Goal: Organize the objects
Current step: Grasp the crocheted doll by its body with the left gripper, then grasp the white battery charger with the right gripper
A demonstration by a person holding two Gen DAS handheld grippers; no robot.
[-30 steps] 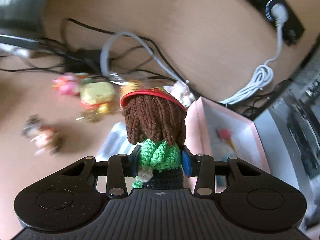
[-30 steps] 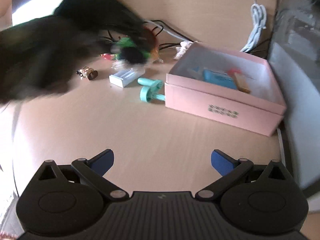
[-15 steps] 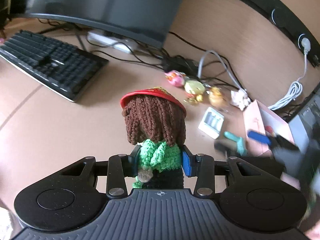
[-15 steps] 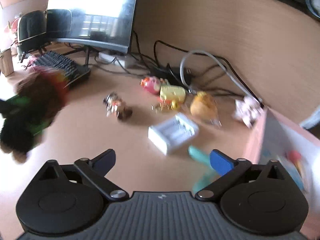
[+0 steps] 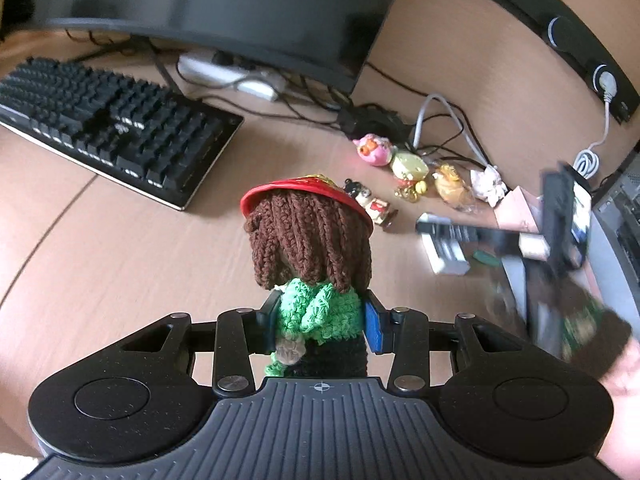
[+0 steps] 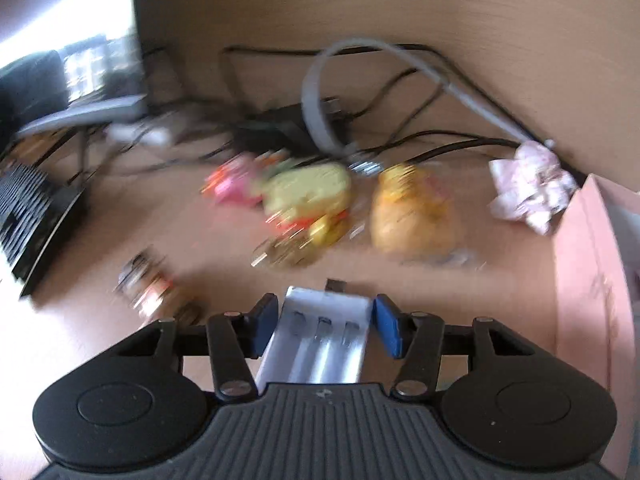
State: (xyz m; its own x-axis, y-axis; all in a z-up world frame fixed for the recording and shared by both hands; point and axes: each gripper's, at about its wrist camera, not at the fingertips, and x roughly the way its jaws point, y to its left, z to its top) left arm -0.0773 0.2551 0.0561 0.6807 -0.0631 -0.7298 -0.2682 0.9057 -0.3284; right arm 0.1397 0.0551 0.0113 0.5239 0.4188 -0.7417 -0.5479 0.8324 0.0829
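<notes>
My left gripper (image 5: pixel 322 326) is shut on a crocheted doll (image 5: pixel 308 248) with brown hair, a red hat and a green top, held above the desk. My right gripper (image 6: pixel 326 326) has its blue pads on both sides of a white battery charger (image 6: pixel 324 336) on the desk; the view is blurred. The right gripper also shows as a dark blur in the left wrist view (image 5: pixel 556 232). A pink box (image 6: pixel 592 272) stands at the right. Small toys lie beyond: a pink one (image 5: pixel 376 150), a yellow one (image 5: pixel 410 168), an orange one (image 5: pixel 450 186) and a small figurine (image 5: pixel 370 202).
A black keyboard (image 5: pixel 108 128) lies at the left under a monitor (image 5: pixel 216 4). Tangled cables (image 6: pixel 360 120) and a crumpled tissue (image 6: pixel 532 184) lie along the back wall. A grey computer case (image 5: pixel 616 240) stands at the right.
The right gripper has moved forward and down onto the white charger and closed around it. The left gripper holds the doll as before, with its view shifted slightly.
</notes>
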